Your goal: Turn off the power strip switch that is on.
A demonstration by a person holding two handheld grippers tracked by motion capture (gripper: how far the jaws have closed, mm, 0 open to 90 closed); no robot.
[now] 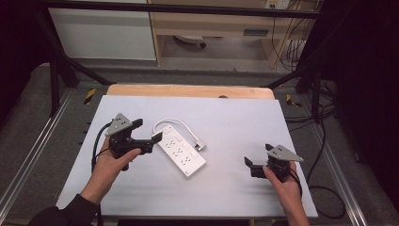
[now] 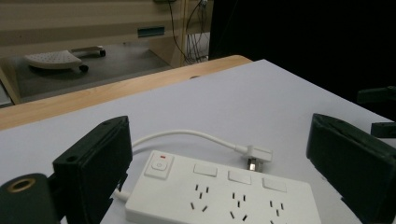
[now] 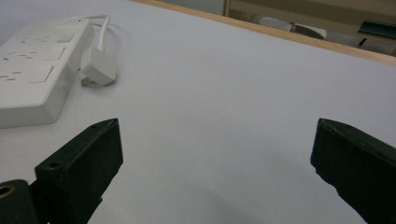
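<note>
A: Table [image 1: 141,188], white sheet on top, wooden strip bare along the far edge. Power strip [image 1: 181,153] lying flat, left of centre, long axis running from far-left toward near-right.

B: Cord [image 2: 187,135] looped off the switch end toward the far edge, plug [image 3: 99,65] lying just beside the strip. Probably kept short to stay clear.

A: Left gripper [image 1: 156,137] at the strip's switch end, jaws spread wide, straddling that end in its own view; nothing held. Likely lined up for a grasp.

B: Right gripper [image 1: 248,163] near the right edge, well apart from the strip, jaws wide, empty. Open sheet between, plenty of room along the near edge.
</note>
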